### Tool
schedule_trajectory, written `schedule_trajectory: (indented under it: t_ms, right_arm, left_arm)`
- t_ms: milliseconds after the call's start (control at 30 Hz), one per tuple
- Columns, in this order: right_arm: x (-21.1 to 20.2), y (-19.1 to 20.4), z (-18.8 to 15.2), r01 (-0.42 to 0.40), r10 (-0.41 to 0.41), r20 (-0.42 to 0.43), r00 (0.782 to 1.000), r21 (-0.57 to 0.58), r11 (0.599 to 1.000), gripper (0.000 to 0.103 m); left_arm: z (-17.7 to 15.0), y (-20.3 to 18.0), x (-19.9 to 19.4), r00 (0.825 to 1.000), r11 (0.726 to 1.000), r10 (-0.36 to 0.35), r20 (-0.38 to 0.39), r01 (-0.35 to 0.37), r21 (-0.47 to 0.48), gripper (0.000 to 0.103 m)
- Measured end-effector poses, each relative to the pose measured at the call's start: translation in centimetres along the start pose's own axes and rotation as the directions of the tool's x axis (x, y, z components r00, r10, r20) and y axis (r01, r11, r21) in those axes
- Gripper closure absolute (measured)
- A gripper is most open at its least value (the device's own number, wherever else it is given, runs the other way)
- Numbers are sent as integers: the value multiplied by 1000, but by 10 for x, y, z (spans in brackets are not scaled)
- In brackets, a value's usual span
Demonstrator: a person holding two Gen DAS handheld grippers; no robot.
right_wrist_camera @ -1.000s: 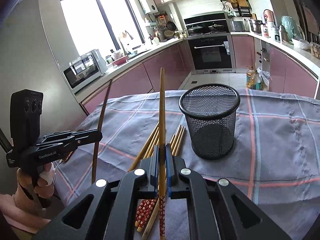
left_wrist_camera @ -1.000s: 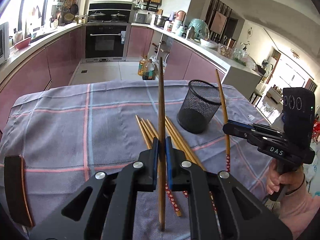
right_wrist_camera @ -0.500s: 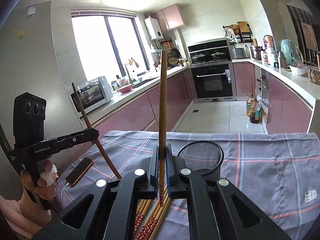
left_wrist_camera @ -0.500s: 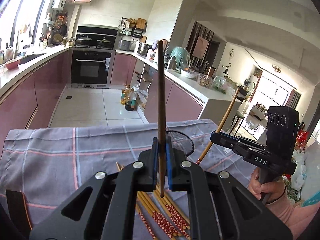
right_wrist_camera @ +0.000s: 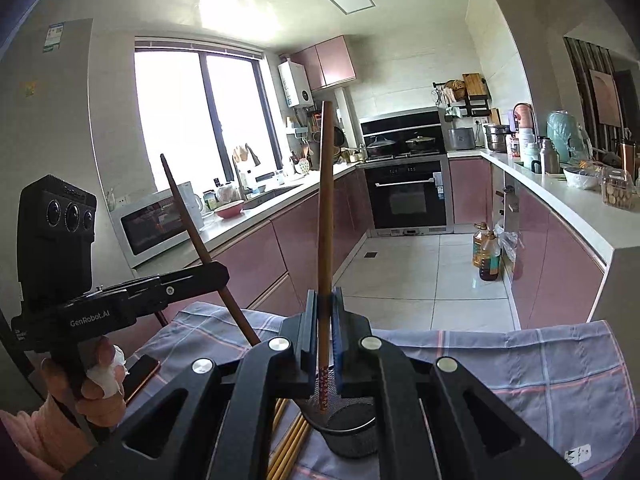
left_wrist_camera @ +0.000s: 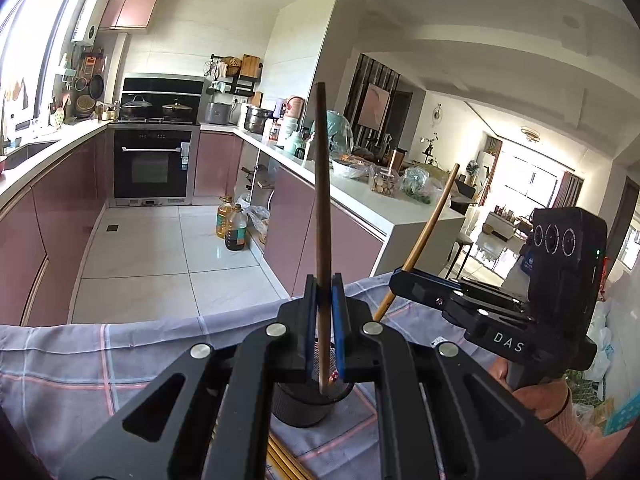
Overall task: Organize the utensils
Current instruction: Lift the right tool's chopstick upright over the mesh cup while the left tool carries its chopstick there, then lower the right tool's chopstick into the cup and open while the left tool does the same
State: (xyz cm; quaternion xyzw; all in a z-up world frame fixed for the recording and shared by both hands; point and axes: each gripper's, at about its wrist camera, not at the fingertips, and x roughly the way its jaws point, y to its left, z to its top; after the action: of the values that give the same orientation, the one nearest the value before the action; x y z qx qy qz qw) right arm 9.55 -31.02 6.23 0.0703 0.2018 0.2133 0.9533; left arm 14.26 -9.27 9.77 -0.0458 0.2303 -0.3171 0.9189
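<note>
Two wrist fisheyes look forward along their grippers from close above the table (left_wrist_camera: 100,356), facing the kitchen; both share the oven (left_wrist_camera: 152,168), mesh cup (right_wrist_camera: 352,428) and each other's gripper.

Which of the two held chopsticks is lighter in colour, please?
The right gripper's chopstick: it is pale bamboo with a red flowered end, held over the mesh cup. The left gripper's chopstick looks darker brown.

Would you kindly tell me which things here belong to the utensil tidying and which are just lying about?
Job: dark chopstick in left hand-held gripper; patterned chopstick in right hand-held gripper; mesh cup; loose chopsticks.
Lying about: phone; oil bottles; microwave.
</note>
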Motion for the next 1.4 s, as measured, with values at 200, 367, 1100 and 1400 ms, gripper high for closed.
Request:
schedule_trajectory:
  t_ms: [200, 367, 1100, 1400]
  right_arm:
    - [37, -8, -23, 7, -6, -134, 991, 7, 1000, 98]
    - [62, -7, -40, 11, -9, -246, 969, 6, 1000, 97]
    - [52, -50, -74, 79, -32, -209, 977, 221, 972, 74]
    - [49, -76, -103, -9, 92, -179, 979, 420, 907, 69]
  left_arm:
    - [-22, -3, 47, 989, 1000, 12, -151, -9, 22, 95]
    - [-42, 5, 74, 971, 999, 32, -237, -25, 32, 95]
    - [-83, 46, 71, 968, 995, 42, -248, -63, -76, 64]
    - [-99, 56, 85, 957, 990, -43, -288, 2, -142, 64]
